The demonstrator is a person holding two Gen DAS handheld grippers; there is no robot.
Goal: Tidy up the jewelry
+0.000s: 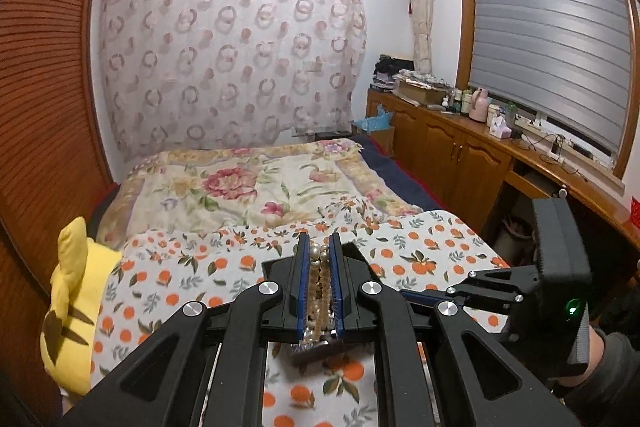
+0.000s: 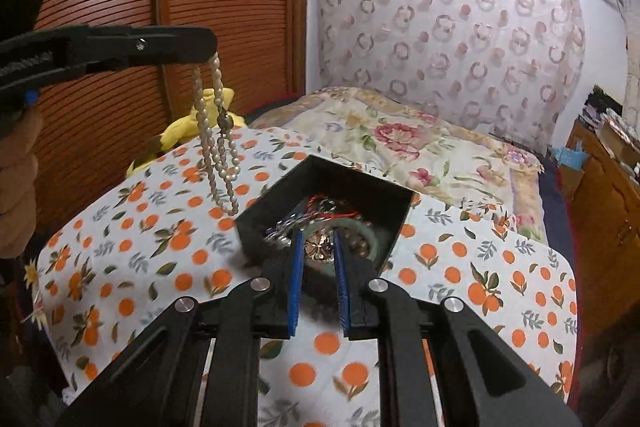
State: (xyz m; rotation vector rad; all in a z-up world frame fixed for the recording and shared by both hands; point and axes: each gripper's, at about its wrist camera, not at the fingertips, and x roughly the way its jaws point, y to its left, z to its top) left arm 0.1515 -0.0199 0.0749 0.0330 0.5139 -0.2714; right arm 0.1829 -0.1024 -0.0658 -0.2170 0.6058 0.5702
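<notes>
Where the orange-print cloth (image 2: 132, 259) drapes over the bed, ample bare fabric on all sides of the black box (image 2: 384, 205). Yellow plush (image 1: 74, 303) at cloth's left edge. Left tongs (image 2: 212, 47) pinching pearl necklace (image 2: 218, 147), dangling clear of box, seen full-length only from right wrist. Right tongs (image 2: 316, 247) spread apart at box rim, above green bangle (image 2: 382, 241) and tangled chains.

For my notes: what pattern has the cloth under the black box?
Oranges with leaves on white cloth; clearest in right wrist view.
</notes>
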